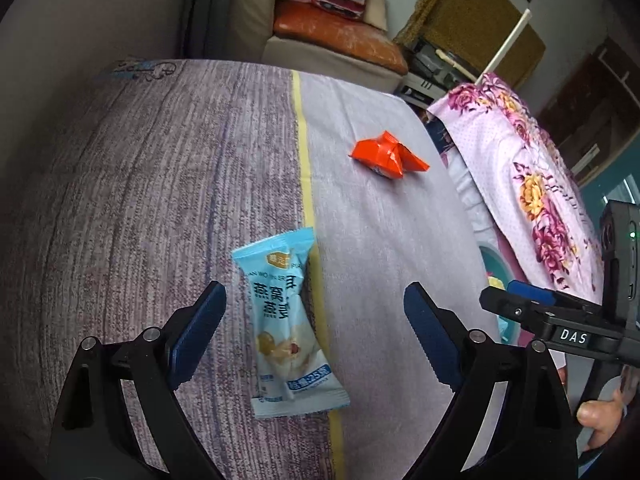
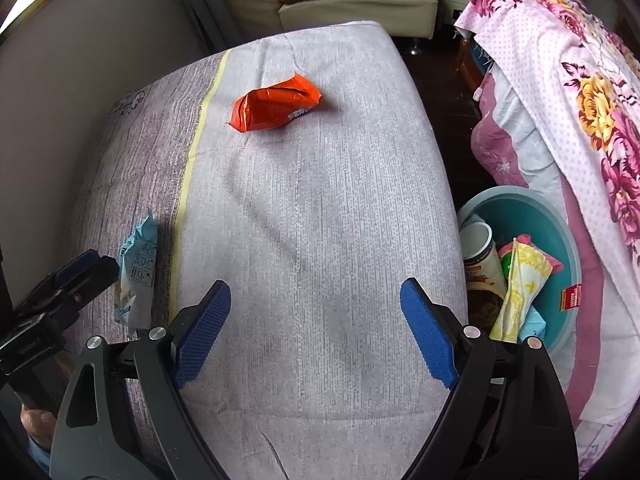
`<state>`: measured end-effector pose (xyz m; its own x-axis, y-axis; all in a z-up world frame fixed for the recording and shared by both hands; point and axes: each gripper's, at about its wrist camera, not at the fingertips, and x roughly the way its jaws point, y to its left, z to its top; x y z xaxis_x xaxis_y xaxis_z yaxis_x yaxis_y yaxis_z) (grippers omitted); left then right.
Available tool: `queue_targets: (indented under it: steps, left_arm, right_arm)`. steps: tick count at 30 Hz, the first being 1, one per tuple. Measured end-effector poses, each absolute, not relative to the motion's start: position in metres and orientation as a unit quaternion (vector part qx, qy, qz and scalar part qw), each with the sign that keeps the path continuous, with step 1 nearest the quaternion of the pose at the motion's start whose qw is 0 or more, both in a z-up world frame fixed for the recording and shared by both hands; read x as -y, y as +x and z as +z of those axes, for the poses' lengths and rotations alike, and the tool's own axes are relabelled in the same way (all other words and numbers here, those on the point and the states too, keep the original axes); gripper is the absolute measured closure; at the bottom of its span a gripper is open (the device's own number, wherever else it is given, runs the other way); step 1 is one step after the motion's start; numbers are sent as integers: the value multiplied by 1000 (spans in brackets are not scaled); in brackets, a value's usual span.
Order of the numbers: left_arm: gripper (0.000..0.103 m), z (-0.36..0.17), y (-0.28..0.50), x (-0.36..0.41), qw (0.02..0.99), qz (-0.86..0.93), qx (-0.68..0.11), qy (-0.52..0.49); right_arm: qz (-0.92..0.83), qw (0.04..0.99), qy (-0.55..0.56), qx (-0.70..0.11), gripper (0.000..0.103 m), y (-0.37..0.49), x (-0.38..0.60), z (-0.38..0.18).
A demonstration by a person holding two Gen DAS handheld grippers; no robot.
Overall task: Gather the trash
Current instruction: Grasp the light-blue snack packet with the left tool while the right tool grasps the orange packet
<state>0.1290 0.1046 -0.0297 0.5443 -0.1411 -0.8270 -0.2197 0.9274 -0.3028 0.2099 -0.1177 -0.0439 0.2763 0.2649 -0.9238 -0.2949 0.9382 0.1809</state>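
A light blue snack wrapper (image 1: 286, 332) lies on the purple-grey cloth-covered table (image 1: 160, 180). My left gripper (image 1: 316, 300) hovers over it, open, with the wrapper between its blue pads and untouched. An orange wrapper (image 1: 386, 155) lies further back near the table's right edge. In the right wrist view my right gripper (image 2: 316, 296) stands open over bare cloth, nothing between its fingers. The orange wrapper (image 2: 276, 104) lies ahead of it and the blue wrapper (image 2: 136, 272) sits to its left by the left gripper's tip. A teal bin (image 2: 560, 224) holding several wrappers and a cup stands on the floor at right.
A floral pink sheet (image 2: 580, 92) drapes over furniture right of the bin. A cream seat with an orange cushion (image 1: 340, 30) stands behind the table. A grey wall (image 2: 80, 60) runs along the table's left side. A hand (image 1: 600, 416) holds the right gripper.
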Motion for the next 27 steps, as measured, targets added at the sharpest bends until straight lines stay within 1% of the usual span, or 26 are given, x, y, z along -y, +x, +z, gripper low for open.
queue_targets:
  steps: [9, 11, 12, 13, 14, 15, 16, 17, 19, 27]
  left_arm:
    - [12, -76, 135, -108, 824, 57, -534, -183]
    - [14, -81, 135, -107, 820, 56, -540, -182]
    - [25, -82, 135, -107, 821, 53, -538, -180]
    - [42, -82, 136, -107, 823, 49, -538, -177]
    - [49, -82, 139, -107, 822, 46, -540, -176]
    - [63, -82, 141, -108, 823, 44, -539, -176]
    - [70, -82, 143, -109, 825, 44, -536, -174]
    - [71, -80, 147, -110, 828, 44, -532, -171]
    - [77, -76, 154, -113, 836, 42, -522, -165]
    - [78, -58, 198, -132, 856, 40, -489, -162]
  right_arm:
    - [182, 794, -10, -579, 20, 209, 115, -46]
    - [181, 794, -9, -580, 20, 209, 114, -47]
    - [181, 793, -7, -581, 20, 211, 113, -48]
    - [181, 793, -6, -582, 20, 214, 114, -47]
    - [181, 792, -6, -582, 20, 216, 113, -47]
    - [181, 791, -4, -584, 20, 220, 110, -48]
    - [182, 791, -3, -585, 20, 224, 110, -48]
    - [182, 790, -1, -586, 20, 228, 109, -48]
    - [183, 787, 5, -589, 20, 240, 102, -50]
    - [179, 786, 36, -591, 20, 293, 75, -55]
